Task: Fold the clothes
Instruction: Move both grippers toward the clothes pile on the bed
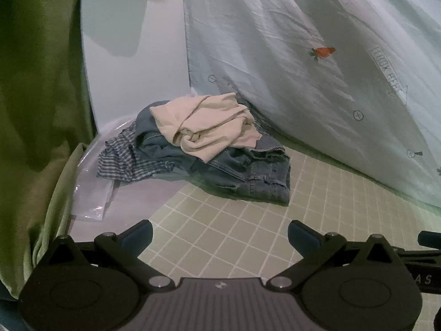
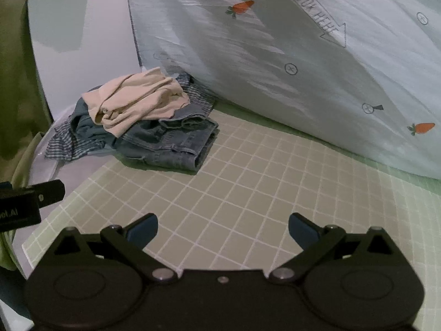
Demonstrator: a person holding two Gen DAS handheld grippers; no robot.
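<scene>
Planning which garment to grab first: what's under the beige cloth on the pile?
The beige cloth lies on crumpled denim, with a striped garment sticking out left. Anything deeper is covered.

top [image 1: 209, 122] on jeans [image 1: 248, 171] | mat [image 1: 248, 234] in front | sheet [image 1: 317, 69] behind

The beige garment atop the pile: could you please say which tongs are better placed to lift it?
Left, probably: the beige garment lies nearly straight ahead of the open left tongs, but off to the left of the right tongs.
</scene>
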